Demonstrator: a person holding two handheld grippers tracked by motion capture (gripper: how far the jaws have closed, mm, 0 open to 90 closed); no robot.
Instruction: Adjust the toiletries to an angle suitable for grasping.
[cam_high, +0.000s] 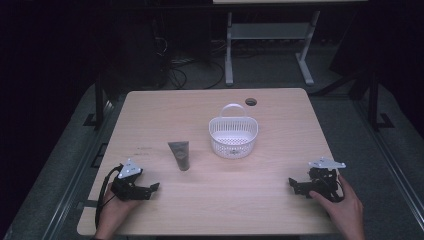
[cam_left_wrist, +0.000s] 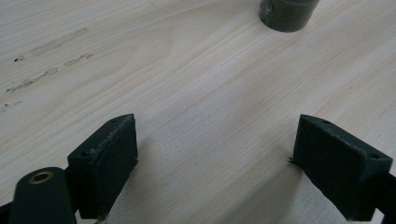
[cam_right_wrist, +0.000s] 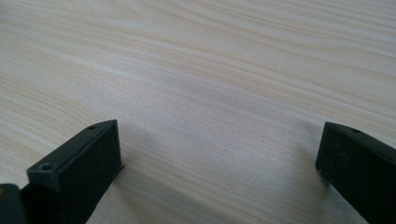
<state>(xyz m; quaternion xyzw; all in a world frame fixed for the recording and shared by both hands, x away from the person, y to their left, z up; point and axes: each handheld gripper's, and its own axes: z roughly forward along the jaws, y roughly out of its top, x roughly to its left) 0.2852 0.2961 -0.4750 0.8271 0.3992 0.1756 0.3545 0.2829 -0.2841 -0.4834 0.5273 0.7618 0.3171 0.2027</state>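
Note:
A grey squeeze tube lies flat near the middle of the wooden table, its cap toward me; its dark cap end shows at the top of the left gripper view. A white plastic basket with a handle stands just right of it, farther back. My left gripper rests on the table at the front left, open, with bare wood between its fingers. My right gripper rests at the front right, also open over bare wood, fingers wide apart.
A round cable hole sits near the table's far edge. Faint marks stain the wood left of the tube. Beyond the table are a white desk frame and cables on a dark floor.

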